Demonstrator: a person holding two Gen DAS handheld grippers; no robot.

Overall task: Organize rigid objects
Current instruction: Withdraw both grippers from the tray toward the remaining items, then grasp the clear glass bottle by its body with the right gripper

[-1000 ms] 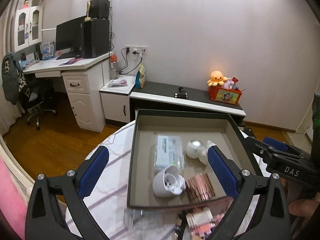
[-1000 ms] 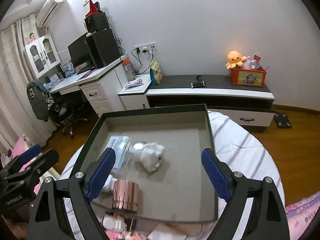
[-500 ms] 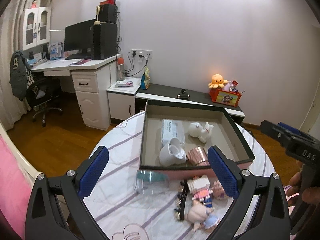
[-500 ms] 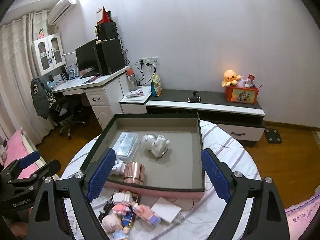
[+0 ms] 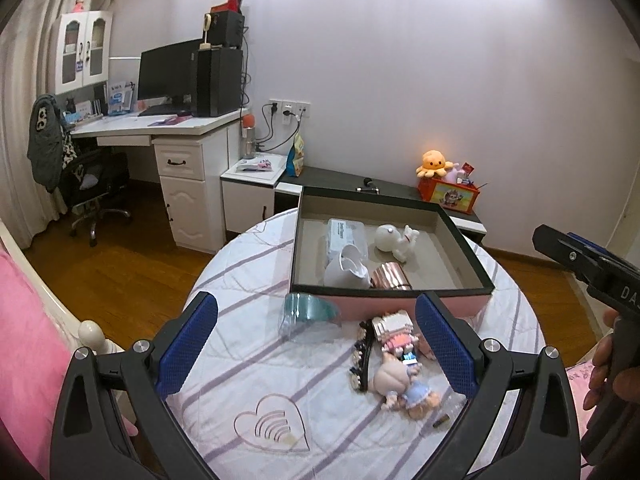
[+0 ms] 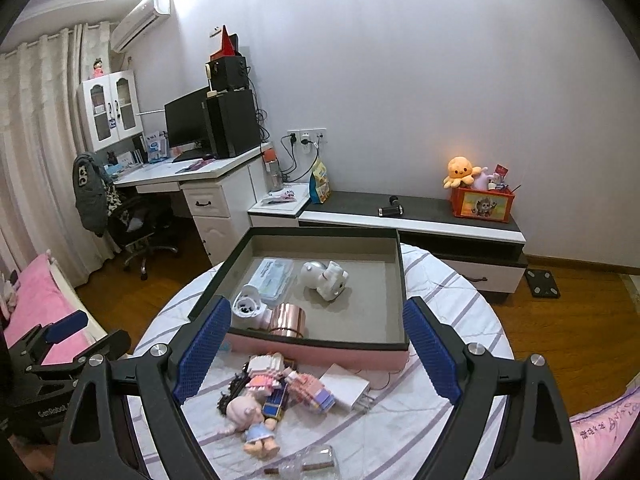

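Observation:
A dark-rimmed box with pink sides [image 5: 392,304] stands on the round striped table [image 5: 248,360]. It holds a white figurine [image 5: 394,240], a clear plastic case [image 5: 346,234], a white cup-like piece [image 5: 346,270] and a copper roll [image 5: 390,276]. In front of the box lie a clear teal-tinted cup [image 5: 308,314], a block figure [image 5: 394,328], a black hair clip [image 5: 362,356], a doll [image 5: 400,384] and a white charger [image 6: 346,390]. My left gripper [image 5: 316,344] hangs open over the cloth. My right gripper [image 6: 316,350] is open above the toys, holding nothing.
A small clear bottle [image 6: 312,460] lies near the table's front edge. A pink bed [image 5: 24,360] is at the left. A desk [image 5: 180,128] and a low cabinet [image 6: 440,216] stand against the far wall. A hand [image 5: 612,376] holds the right gripper.
Both grippers have drawn back from the box, so the toys and the cloth in front of it have come into view. Both stay open and hold nothing.

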